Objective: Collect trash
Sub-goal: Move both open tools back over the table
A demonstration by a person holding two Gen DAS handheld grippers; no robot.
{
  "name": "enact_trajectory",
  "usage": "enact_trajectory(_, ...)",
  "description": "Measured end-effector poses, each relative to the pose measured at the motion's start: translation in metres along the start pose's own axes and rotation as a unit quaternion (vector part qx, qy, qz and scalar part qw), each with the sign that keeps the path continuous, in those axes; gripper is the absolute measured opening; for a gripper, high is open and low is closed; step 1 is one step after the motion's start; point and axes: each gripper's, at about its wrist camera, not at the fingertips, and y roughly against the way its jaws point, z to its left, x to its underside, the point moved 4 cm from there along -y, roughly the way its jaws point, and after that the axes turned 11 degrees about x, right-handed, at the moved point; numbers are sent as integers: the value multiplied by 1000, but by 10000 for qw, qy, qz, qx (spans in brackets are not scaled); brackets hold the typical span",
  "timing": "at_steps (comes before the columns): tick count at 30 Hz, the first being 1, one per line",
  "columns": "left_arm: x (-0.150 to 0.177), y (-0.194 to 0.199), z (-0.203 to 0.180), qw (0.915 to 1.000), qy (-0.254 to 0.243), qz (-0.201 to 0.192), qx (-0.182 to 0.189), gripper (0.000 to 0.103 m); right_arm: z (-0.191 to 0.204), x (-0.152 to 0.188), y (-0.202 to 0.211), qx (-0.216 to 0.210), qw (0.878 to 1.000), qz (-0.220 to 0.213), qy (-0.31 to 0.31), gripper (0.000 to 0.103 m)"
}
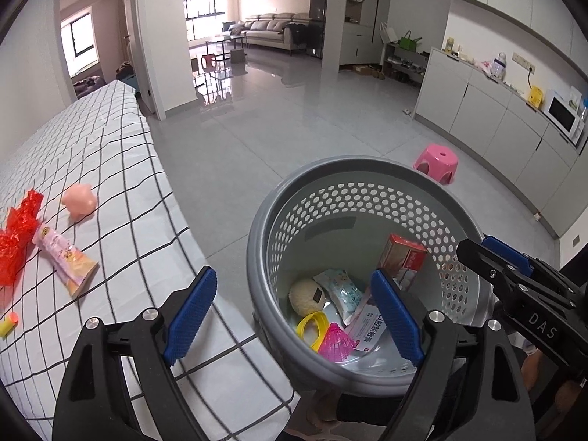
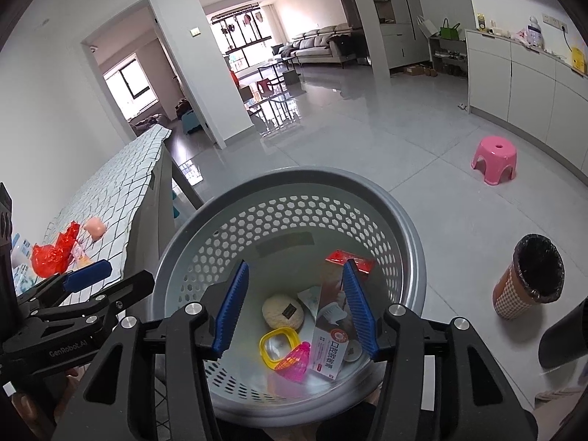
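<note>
A grey perforated basket (image 1: 264,228) (image 2: 415,242) stands beside the checked table (image 1: 110,147). It holds a red-and-white box (image 1: 402,257), a blue packet (image 1: 343,286), a beige ball (image 1: 305,296), a yellow ring (image 2: 279,345), a pink shuttlecock (image 2: 296,362) and a white carton (image 2: 329,354). On the cloth lie a red wrapper (image 1: 18,242), a pink snack packet (image 1: 66,261), a pink toy (image 1: 79,202) and a small yellow piece (image 1: 7,323). My left gripper (image 1: 294,283) hangs open and empty over the basket's near-left rim. My right gripper (image 2: 296,268) is open and empty above the basket.
A pink stool (image 2: 494,160) stands on the tiled floor beyond the basket. To its right is a patterned bin with a black liner (image 2: 529,279). White cabinets (image 1: 496,110) line the right wall. A dark sleeve (image 2: 566,334) shows at the right edge.
</note>
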Motion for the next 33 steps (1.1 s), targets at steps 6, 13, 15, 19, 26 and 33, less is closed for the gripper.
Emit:
enact_trajectory(6, 8, 16, 9, 9998, 116, -129, -48, 86, 15, 4, 11, -86, 9999, -76, 115, 57)
enact_trajectory(13, 17, 40, 29, 9987, 332, -285, -250, 86, 45, 5, 18, -334, 9988, -146, 326, 59)
enact_trajectory(15, 20, 50, 39, 9977, 438, -370, -356, 86, 58, 5, 19, -466, 9979, -151, 430, 60)
enact_trajectory(19, 28, 64, 59, 9953, 650, -472, -541, 88, 83, 7, 16, -692, 9955, -119, 632, 60)
enact_trajectory(26, 46, 90, 103, 9877, 1107, -555, -954, 88, 129, 12, 10, -1070, 9891, 7, 1010, 61)
enact_trajectory(33, 64, 119, 149, 9765, 1502, -645, -1403, 88, 178, 16, 8, -1391, 9799, 100, 1427, 61)
